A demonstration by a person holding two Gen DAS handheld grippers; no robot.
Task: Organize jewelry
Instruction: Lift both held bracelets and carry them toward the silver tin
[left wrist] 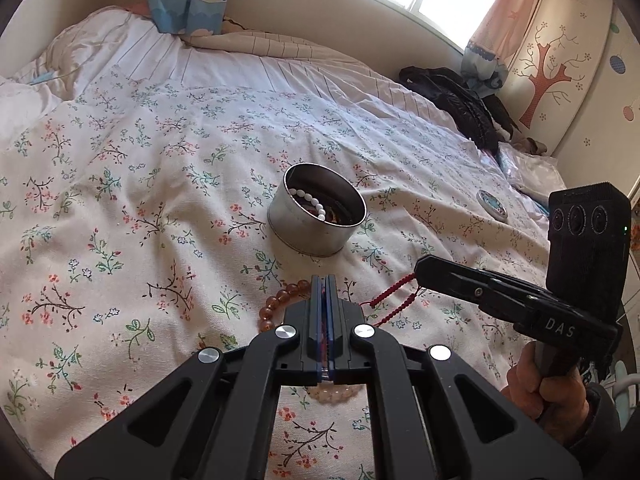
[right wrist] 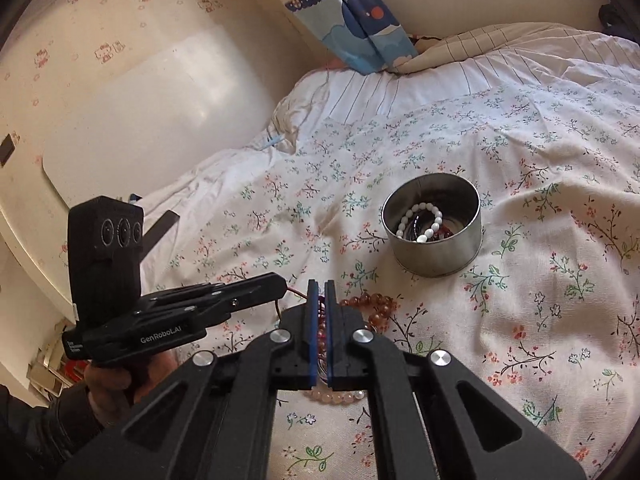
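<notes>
A round metal tin [left wrist: 310,236] stands open on the floral bedspread, with a white bead bracelet [left wrist: 310,202] and darker jewelry inside; it also shows in the right wrist view [right wrist: 436,254]. An amber bead bracelet [left wrist: 276,304] lies just before my left gripper [left wrist: 324,278], whose jaws are closed with a thin strand between them. My right gripper [right wrist: 319,283] is shut on a dark red cord [left wrist: 390,296] beside the amber bracelet [right wrist: 372,306]. A pale pink bead bracelet [right wrist: 334,397] lies under the grippers. Each gripper shows in the other's view, the right [left wrist: 418,268] and the left [right wrist: 283,280].
The tin's lid [left wrist: 492,205] lies on the bedspread to the right. Dark clothing [left wrist: 460,100] is piled at the bed's far right corner by a wardrobe. Pillows [left wrist: 256,46] and a curtain lie at the head of the bed, under a window.
</notes>
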